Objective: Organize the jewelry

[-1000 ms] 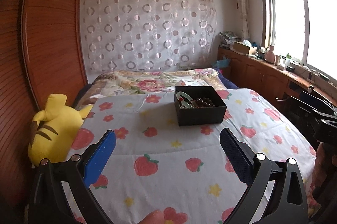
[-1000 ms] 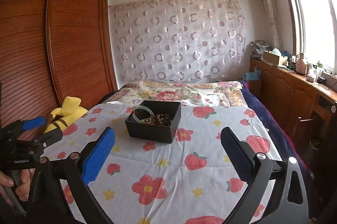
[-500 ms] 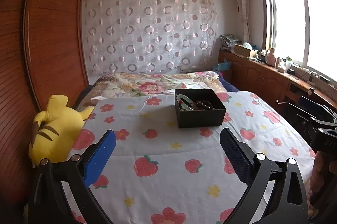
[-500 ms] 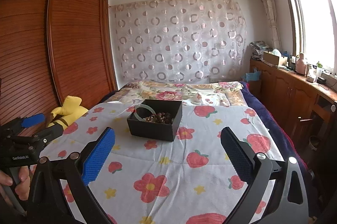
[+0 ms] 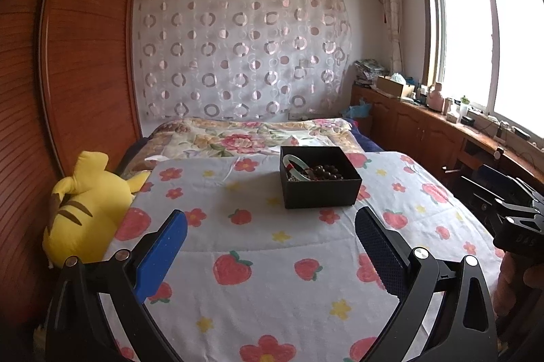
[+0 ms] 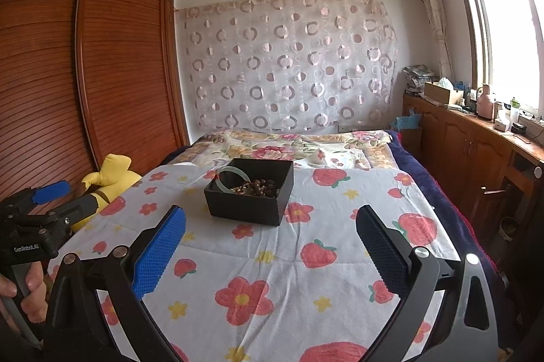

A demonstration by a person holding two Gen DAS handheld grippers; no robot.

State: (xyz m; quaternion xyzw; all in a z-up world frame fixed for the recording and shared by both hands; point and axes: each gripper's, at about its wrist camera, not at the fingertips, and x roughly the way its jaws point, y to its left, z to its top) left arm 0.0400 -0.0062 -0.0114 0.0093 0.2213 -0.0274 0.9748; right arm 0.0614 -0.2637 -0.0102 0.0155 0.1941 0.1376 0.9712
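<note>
**Inspector:** Left tongs (image 5: 270,239) stand wide apart and empty, blue pads over the strawberry-print bedspread (image 5: 272,277). Right tongs (image 6: 270,238) likewise: spread, nothing between them. Neither touches the cloth.

**Assistant:** And the jewelry?

**Inspector:** All of it sits in the black box (image 5: 319,183), on the bed. From the left tongs it lies at about one o'clock, well ahead; from the right tongs, about eleven o'clock. Inside, a pale green bangle (image 5: 295,166) leans against the near-left wall, and a dark beaded bracelet (image 5: 326,172) is heaped beside it. Smaller pieces under them are too small to make out.

**Assistant:** Risks from here?

**Inspector:** In my judgement, four. First, the box is light and rests on soft bedding; a pad pressed on its rim would likely tip or slide it. Second, the bangle looks smooth and hard, so a pinch off its centre could squirt it out, possibly over the bed's edge at three o'clock. Third, the beads may be tangled with whatever lies beneath, and lifting one strand could drag others out. Fourth, both tongs converge on one small opening and could knock each other.

**Assistant:** Anything beyond?

**Inspector:** A yellow plush toy (image 5: 81,205) at nine o'clock by the wardrobe (image 5: 88,49), well clear. No hazard.
</note>
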